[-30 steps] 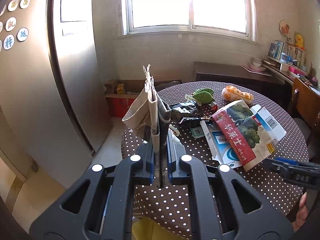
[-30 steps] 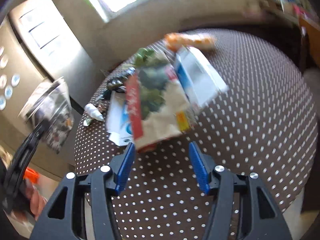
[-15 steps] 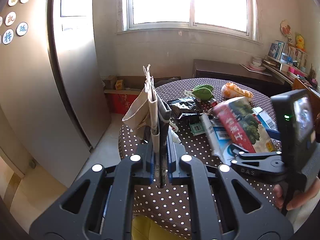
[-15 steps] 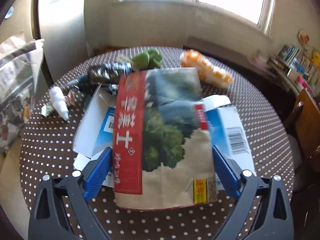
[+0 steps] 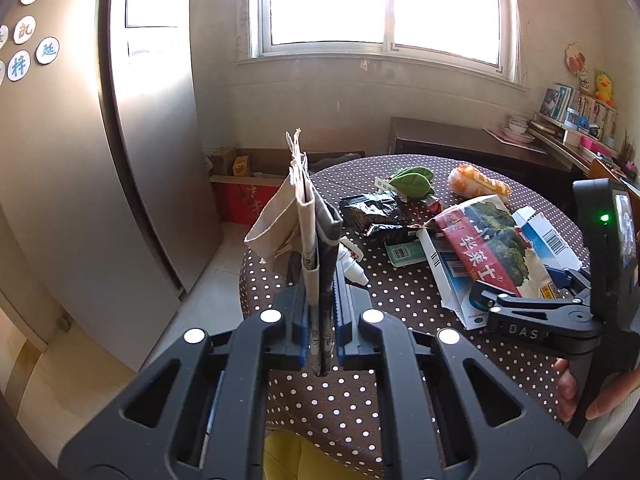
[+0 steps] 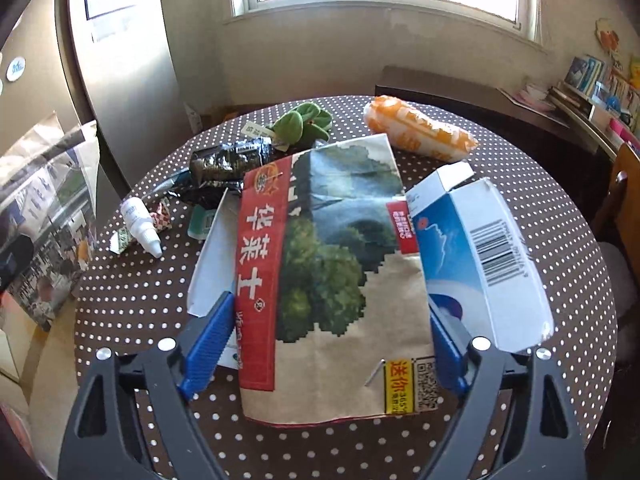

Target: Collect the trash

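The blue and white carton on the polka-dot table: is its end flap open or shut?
Open. In the right wrist view the blue and white carton lies on its side, its white end flap lifted away at the far end beside the brown paper bag.

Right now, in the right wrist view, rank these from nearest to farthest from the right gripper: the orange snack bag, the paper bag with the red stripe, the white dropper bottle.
1. Paper bag with the red stripe: between the open right gripper fingers.
2. White dropper bottle: left, mid-table.
3. Orange snack bag: far side, right of centre.
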The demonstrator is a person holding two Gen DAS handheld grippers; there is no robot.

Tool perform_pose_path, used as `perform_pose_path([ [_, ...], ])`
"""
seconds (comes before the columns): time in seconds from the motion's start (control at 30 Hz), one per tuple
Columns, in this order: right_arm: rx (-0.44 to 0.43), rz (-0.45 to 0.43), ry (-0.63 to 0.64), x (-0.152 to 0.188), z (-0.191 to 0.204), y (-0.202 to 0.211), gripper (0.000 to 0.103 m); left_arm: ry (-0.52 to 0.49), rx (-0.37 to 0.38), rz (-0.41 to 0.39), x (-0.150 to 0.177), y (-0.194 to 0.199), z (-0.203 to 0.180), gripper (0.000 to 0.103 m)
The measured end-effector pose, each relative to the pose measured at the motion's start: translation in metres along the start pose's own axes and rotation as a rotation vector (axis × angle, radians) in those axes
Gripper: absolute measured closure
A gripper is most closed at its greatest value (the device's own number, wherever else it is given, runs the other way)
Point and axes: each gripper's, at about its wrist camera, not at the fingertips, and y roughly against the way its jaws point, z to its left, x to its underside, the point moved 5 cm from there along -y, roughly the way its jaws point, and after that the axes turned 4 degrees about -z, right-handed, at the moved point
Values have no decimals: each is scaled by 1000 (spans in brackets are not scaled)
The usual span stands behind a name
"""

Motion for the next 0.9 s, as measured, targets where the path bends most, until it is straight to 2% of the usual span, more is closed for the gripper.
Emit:
perform_pose_path([
  [0.3,-45,-115,-9,-22,17,46,18,20,-30,-23,1,12,16,93],
  [0.33,-53,-124,-7,-24,19,48,27,22,-33,-26,0,14,19,93],
  [0.37,-88,-127,-8,-25,24,51,69,26,-39,-30,0,16,22,93],
  [0.43,-116,-102,-38,-28,29,50,74,36,-53,-38,0,21,30,93],
  [0.53,-92,-85,-23,-27,33,40,76,55,-71,-44,-1,26,40,93],
  [0.67,-121,-72,-61,-21,30,31,79,59,-92,-46,2,29,50,93],
  [0.9,-126,-197,-70,-35,31,62,86,90,-125,-35,5,27,69,93],
])
